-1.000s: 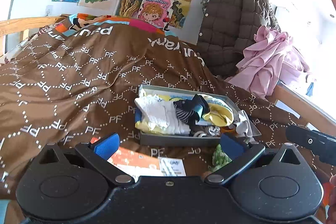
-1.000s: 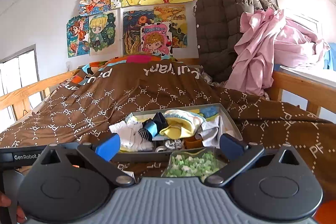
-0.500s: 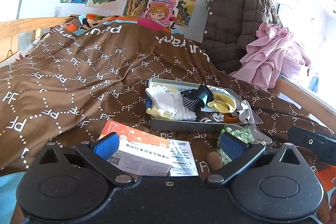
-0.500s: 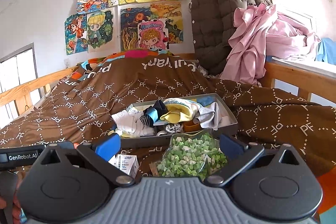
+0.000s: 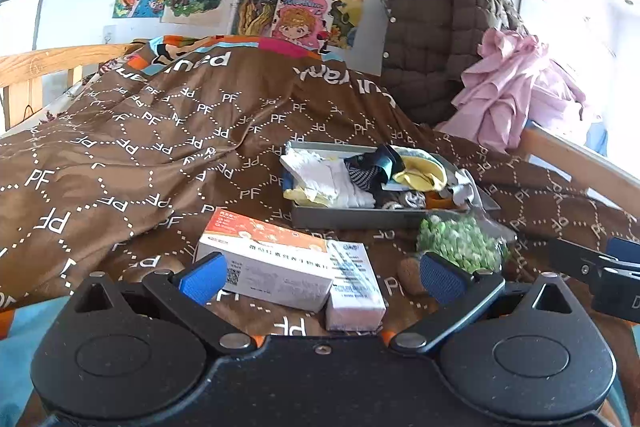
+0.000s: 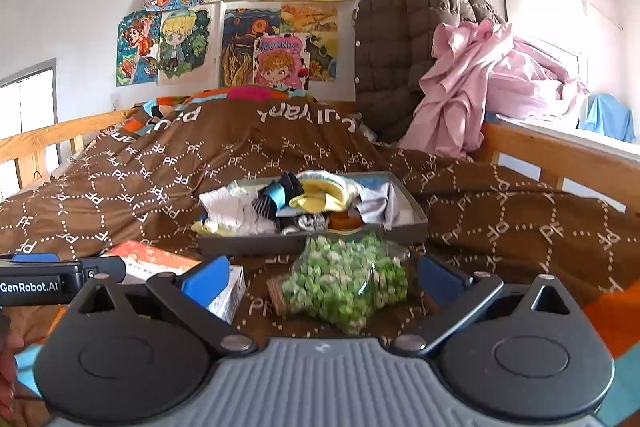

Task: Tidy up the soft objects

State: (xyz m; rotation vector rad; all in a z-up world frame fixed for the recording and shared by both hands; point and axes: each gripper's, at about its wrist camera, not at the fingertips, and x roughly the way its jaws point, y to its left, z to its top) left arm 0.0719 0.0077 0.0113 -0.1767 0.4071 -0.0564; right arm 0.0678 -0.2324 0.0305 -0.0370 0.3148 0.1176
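Note:
A grey tray [image 5: 360,218] [image 6: 248,243] lies on the brown bed cover, filled with white cloth [image 5: 328,179] [image 6: 236,211], a yellow cloth [image 5: 420,175] [image 6: 320,197], striped socks [image 5: 362,173] and other soft items. In front of it lie an orange-and-white carton [image 5: 266,255] [image 6: 148,259], a small white box [image 5: 354,285] and a clear bottle of green-white pieces [image 5: 460,247] [image 6: 348,283]. My left gripper [image 5: 322,277] is open over the boxes. My right gripper [image 6: 324,277] is open around the bottle, not touching it.
The brown patterned bed cover [image 5: 140,147] [image 6: 500,211] spreads over a wooden-railed bed [image 6: 560,155]. A brown quilted jacket [image 6: 404,47] and pink cloth [image 6: 480,87] hang at the back right. Drawings cover the wall [image 6: 80,7]. The other gripper shows at each view's edge.
Both grippers have pulled back from the tray and lifted, so the carton, the small box and the bottle now show in full in front of them. Both stay open.

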